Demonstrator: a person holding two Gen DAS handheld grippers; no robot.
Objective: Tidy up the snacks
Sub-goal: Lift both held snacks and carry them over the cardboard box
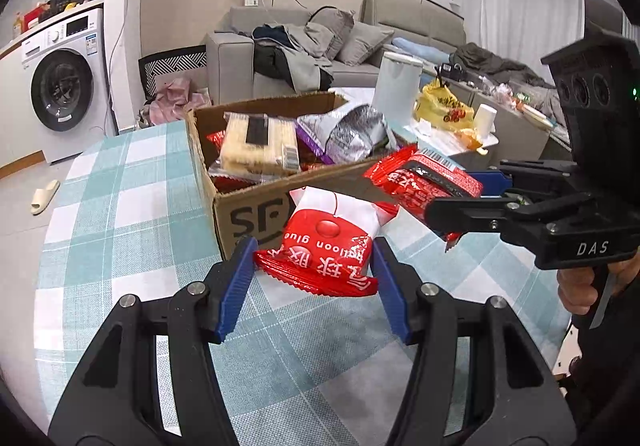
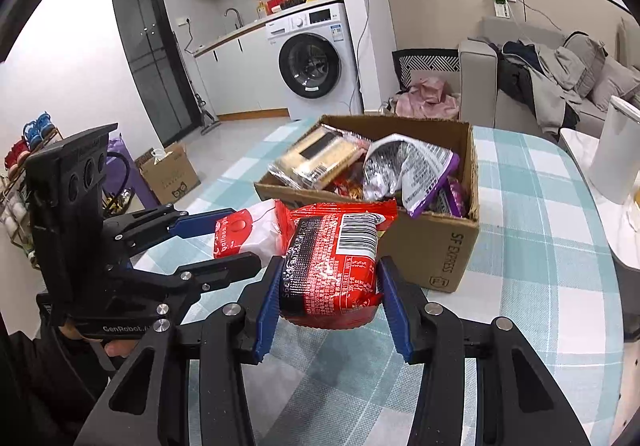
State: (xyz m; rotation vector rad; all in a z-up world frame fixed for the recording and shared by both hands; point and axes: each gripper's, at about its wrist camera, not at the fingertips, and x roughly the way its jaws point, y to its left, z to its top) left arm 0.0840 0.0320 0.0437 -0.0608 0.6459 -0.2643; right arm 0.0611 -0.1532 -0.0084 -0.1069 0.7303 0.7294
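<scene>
I have a packet in each hand-held gripper and both are up off the bench (image 1: 120, 206), just short of the cardboard box (image 1: 256, 206). My left hand-held gripper (image 1: 314, 266) is narrowed onto the red and white packet (image 1: 324, 242), its blue pads (image 1: 236, 286) pressing the two sides; the packet's long axis runs away from me toward the box, with its crimped red end nearest my camera. My right hand-held gripper (image 2: 326, 286) is likewise closed around the red packet (image 2: 336, 258) with the barcode facing up, held by its sides and also pointing lengthwise at the box. From the right wrist view the box (image 2: 432, 246) lies straight ahead and slightly right, its near wall just beyond the packet's far end; the box is already crowded with a pale biscuit pack (image 2: 320, 158) on the left and a silver and purple bag (image 2: 404, 170) on the right. From the left wrist view the box's near corner sits directly behind my packet, with the right gripper's packet (image 1: 420, 182) hanging over the near rim on the right. I judge the right hand the nearer to the opening, so it should go first: forward over the rim, then release. The left needs to lift higher and travel further right to clear the wall. The risk I see is the two grippers colliding, since they are close side by side.
</scene>
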